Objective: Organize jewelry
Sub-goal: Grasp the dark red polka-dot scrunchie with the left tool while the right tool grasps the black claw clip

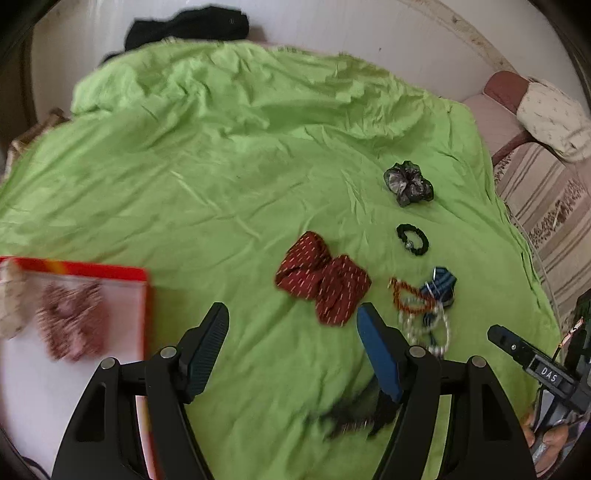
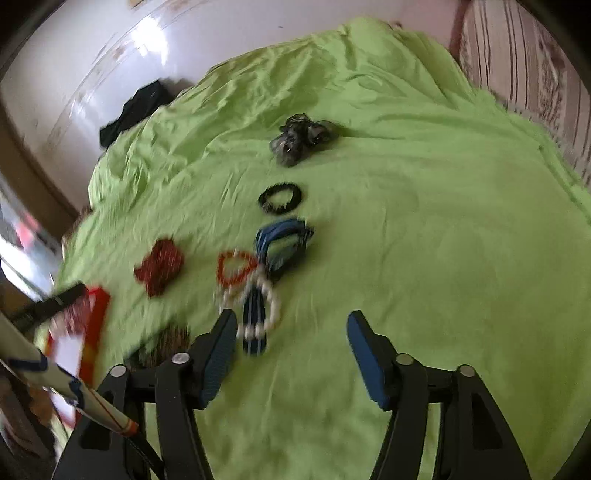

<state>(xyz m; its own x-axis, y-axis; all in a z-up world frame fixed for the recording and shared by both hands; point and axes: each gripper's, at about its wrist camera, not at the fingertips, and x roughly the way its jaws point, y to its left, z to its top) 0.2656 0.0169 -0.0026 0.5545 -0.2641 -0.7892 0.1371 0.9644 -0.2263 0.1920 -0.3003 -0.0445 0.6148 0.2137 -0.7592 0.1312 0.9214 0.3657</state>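
Note:
On a green bed sheet lie a red dotted scrunchie, a grey scrunchie, a black hair tie, an orange bead bracelet, a white pearl bracelet and a blue striped band. A red-rimmed white box at the left holds a pink scrunchie. My left gripper is open and empty above the sheet, between box and red scrunchie. My right gripper is open and empty, just right of the pearl bracelet and near the blue band.
A dark fuzzy item lies under the left gripper's right finger. A black cloth lies at the bed's far edge by the white wall. A striped sofa with a cushion stands at the right. The right gripper shows in the left wrist view.

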